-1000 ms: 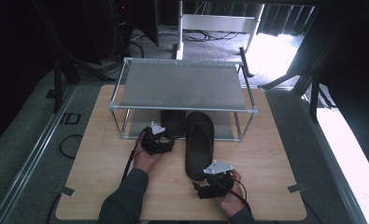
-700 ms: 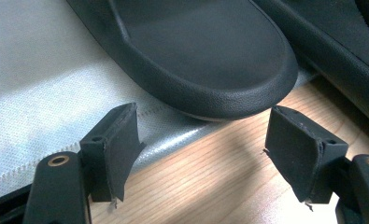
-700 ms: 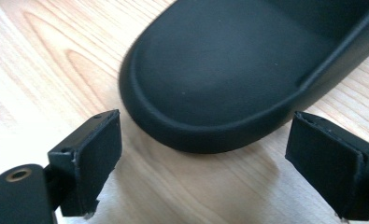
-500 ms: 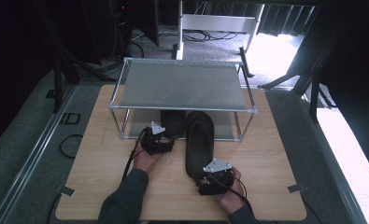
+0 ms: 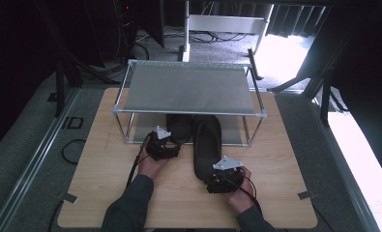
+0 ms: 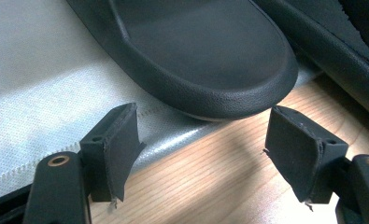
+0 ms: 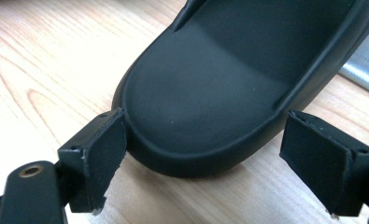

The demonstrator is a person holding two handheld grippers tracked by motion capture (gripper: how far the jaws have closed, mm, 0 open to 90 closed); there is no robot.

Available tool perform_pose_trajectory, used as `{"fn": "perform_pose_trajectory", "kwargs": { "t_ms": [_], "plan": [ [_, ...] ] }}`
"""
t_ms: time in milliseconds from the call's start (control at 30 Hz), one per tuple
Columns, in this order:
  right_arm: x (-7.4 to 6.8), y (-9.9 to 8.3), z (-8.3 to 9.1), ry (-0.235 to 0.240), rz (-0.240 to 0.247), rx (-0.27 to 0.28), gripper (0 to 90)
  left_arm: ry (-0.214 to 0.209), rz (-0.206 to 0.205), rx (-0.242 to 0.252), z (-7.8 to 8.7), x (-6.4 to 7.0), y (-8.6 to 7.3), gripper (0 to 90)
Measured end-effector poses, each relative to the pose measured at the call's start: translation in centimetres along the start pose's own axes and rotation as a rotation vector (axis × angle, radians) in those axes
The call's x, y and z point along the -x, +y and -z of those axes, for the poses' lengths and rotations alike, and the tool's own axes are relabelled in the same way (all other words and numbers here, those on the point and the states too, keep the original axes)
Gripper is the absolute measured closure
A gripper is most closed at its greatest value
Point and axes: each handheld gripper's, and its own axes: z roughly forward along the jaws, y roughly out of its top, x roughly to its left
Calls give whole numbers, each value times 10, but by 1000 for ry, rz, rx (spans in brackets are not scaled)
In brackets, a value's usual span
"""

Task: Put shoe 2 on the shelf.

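Item: pair of black slides, moulded foam or rubber by the look of them.

Left slide (image 5: pixel 180 126): lies on the lower shelf (image 5: pixel 237 137) of the rack (image 5: pixel 188 87), heel end overhanging the shelf's front edge toward the table (image 5: pixel 96 159). In the left gripper view its heel (image 6: pixel 210 60) sits just beyond the jaws, rounded rim resting on the grey shelf liner.

Right slide (image 5: pixel 207 142): lies mostly on the table, toe end reaching under the rack, heel pointing at the person. It lies just beside the left slide, and whether the two touch cannot be told.

Left gripper (image 5: pixel 162 147): jaws wide apart, empty, one to each side of the left slide's heel and just short of it.

Right gripper (image 5: pixel 223 180): jaws wide apart, empty. In the right gripper view the left pad (image 7: pixel 105 149) sits against or just beside the heel rim of the right slide, and the other pad stands clear.

Handling, judged: light, one-piece, soft and springy. The pebbled rim should give fair friction. It is not fragile, but the wall will squash under a hard pinch, and the toe end may droop if lifted by the heel alone.

Hold: across the heel, pads on the two side walls of the thick rim where the sole is stiffest. The strap would flex.

Likely step: closing on the heels, to slide or lift each shoe.
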Motion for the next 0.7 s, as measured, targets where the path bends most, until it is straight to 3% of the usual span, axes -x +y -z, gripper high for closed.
{"fn": "perform_pose_trajectory", "kwargs": {
  "t_ms": [367, 700],
  "plan": [
    [-1, -10, -7, 21, 7, -62, 112, 0, 0, 0, 0, 0, 0, 267],
    [11, 3, -12, -17, -10, -10, 149, 1, 0, 0, 0, 0, 0, 267]
  ]
}}
